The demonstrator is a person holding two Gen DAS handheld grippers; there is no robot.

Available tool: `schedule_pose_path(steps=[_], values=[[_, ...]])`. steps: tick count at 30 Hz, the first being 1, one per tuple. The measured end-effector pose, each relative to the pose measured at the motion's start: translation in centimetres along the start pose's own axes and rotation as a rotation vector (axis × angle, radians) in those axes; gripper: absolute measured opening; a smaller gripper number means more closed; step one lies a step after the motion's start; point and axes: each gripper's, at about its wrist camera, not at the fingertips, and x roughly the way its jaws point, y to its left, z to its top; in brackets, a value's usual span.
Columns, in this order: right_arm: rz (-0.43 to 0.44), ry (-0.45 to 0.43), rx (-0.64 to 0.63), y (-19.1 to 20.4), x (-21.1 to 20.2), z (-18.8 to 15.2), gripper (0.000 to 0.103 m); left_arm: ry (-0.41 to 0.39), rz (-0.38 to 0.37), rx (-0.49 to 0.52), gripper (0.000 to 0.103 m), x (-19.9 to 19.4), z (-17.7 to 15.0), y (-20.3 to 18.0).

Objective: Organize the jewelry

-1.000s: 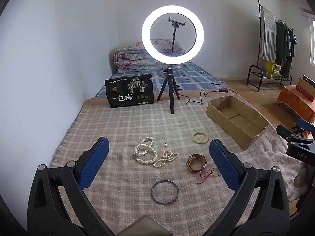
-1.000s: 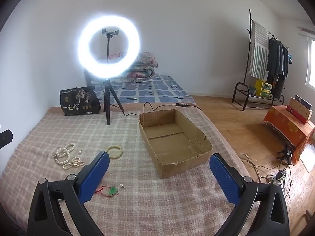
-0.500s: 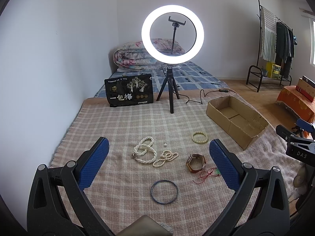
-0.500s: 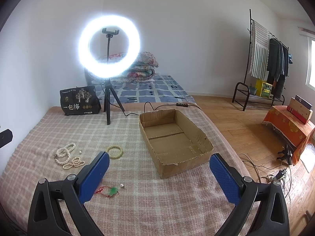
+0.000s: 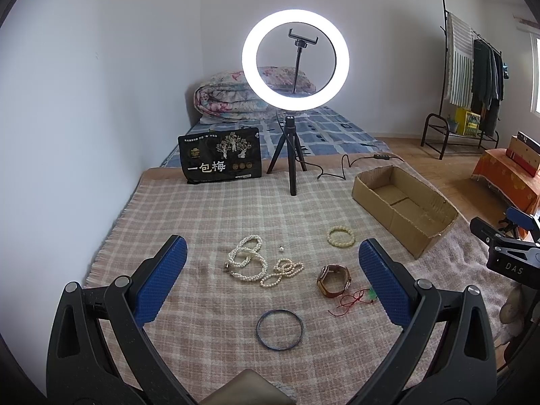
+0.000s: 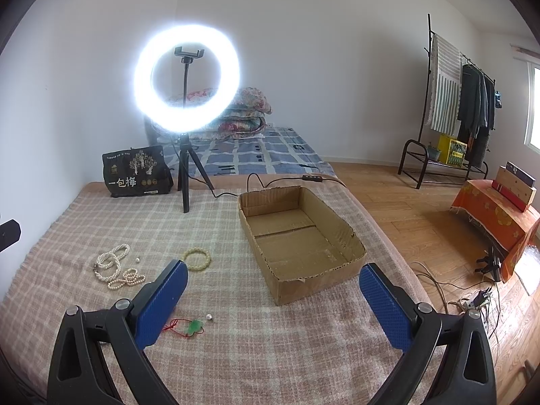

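Two grippers, left gripper (image 5: 273, 280) and right gripper (image 6: 273, 298), both with jaws spread wide and holding nothing, above a checked blanket (image 5: 209, 216). Left view only: dark bangle (image 5: 279, 329) and brown watch (image 5: 334, 280), with pearl strands (image 5: 253, 263), yellow bead bracelet (image 5: 341, 236) and red cord with green charm (image 5: 354, 300) lying loose nearby. Right view only: a loose pearl (image 6: 209, 318) just beside the charm, and the full inside of the cardboard box (image 6: 351, 236), holding no jewelry.
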Motion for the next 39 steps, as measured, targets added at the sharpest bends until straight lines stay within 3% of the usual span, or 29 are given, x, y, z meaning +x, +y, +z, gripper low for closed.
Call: schedule_pose_path(steps=[39], values=[[0.006, 0.008, -0.003, 0.39, 0.11, -0.05, 0.103, -0.004, -0.003, -0.007, 0.103, 0.11, 0.03, 0.15]])
